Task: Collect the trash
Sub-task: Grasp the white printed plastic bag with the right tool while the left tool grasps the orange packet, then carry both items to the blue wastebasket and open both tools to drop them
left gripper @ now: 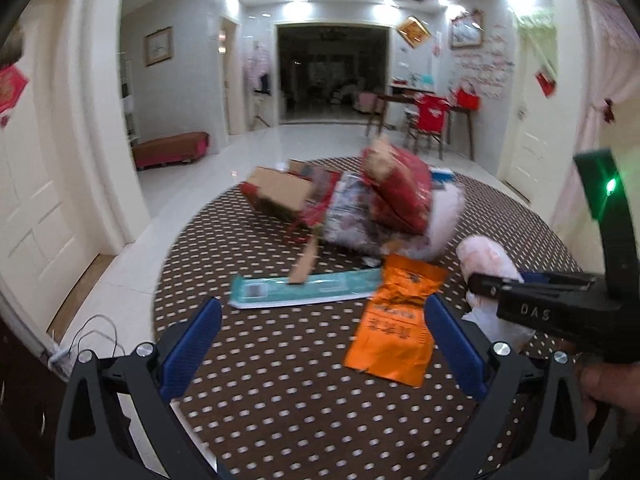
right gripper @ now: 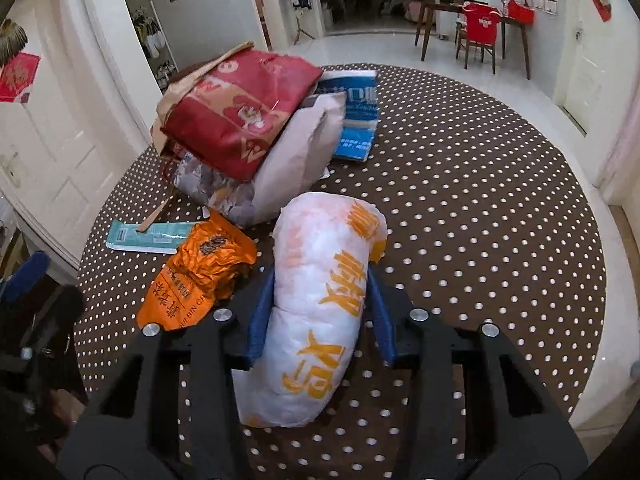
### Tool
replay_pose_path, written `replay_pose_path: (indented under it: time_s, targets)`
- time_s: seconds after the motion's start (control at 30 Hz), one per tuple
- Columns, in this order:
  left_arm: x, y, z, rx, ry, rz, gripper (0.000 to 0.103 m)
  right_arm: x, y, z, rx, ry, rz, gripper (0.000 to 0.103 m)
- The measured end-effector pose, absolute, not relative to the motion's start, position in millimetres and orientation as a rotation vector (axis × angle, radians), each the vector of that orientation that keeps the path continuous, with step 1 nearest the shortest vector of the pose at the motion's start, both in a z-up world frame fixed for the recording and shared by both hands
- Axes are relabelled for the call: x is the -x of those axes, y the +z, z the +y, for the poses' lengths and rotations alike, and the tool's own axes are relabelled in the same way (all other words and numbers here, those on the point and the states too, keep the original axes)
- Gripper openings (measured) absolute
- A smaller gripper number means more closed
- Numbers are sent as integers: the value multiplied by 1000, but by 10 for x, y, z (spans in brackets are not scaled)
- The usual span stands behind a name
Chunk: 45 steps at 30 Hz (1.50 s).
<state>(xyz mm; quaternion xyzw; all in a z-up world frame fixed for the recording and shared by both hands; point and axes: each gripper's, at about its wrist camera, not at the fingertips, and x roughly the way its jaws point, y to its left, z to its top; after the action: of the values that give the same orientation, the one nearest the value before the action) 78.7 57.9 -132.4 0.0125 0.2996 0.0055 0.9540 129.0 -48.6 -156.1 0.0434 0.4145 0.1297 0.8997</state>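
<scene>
My right gripper point(right gripper: 320, 304) is clamped on the white bag with orange lettering point(right gripper: 320, 304): its blue pads point(right gripper: 262, 312) press into both sides of the puffy plastic about halfway along, and the bag's ends stick out past the fingers toward the pile and back toward my hand. It lies on the round brown tablecloth with white dots point(right gripper: 480, 220). From my left-hand camera I see the same gripper point(left gripper: 480, 284) coming in from the right edge with the pale bag point(left gripper: 490, 258) in its black fingers, and a bit of my hand point(left gripper: 608, 384) on its handle.

My left gripper point(left gripper: 322, 344) has its jaws wide apart with nothing between the pads; it hangs over the near part of the table, and the orange foil packet point(left gripper: 396, 320) lies flat just ahead of the right pad. In the right view that packet point(right gripper: 200, 272) looks crumpled, just beside the white bag on its left.

Beyond the packet a long teal and white wrapper point(left gripper: 304, 288) lies flat, with a brown strap end resting on it. Behind that is the heap: a red printed bag point(right gripper: 240, 116) on top, a grey-white sack point(right gripper: 300, 160) under it, a blue and white packet point(right gripper: 356, 120) to the right (partly tucked under the heap), and a cardboard box point(left gripper: 280, 192) on the far left, blurred in my view
</scene>
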Motion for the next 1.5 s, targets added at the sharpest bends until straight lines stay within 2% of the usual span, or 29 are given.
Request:
replay_pose_path:
  time_s: [0.3, 0.47, 0.5, 0.53, 0.57, 0.6, 0.97, 1.23, 1.5]
  targets:
    - [-1345, -1608, 102, -202, -89, 751, 99, -1118, -1420, -1162, -199, 221, 798, 42]
    - [-1560, -1662, 81, -169, -140, 809, 98, -1060, -1378, -1491, -254, 199, 779, 42]
    - [-1587, -1681, 64, -166, -159, 822, 86, -1055, -1387, -1541, -263, 195, 777, 42]
    - [-1598, -1701, 45, -166, -175, 835, 64, -1060, -1389, -1560, -269, 193, 775, 42]
    - [-1606, -1730, 29, -162, -197, 854, 57, -1050, -1391, -1611, -278, 189, 772, 42]
    - [-1597, -1753, 14, -157, -210, 864, 55, -1034, -1391, -1695, -290, 182, 767, 42]
    - [-1278, -1405, -330, -138, -241, 731, 55, -882, -1397, -2576, -400, 68, 717, 42]
    - [-1106, -1154, -1392, -126, -465, 637, 55, -747, -1592, -3570, -474, -117, 717, 42]
    - [-1022, -1362, -2569, -177, -646, 662, 55, -714, -2372, -4440, -571, -259, 849, 43]
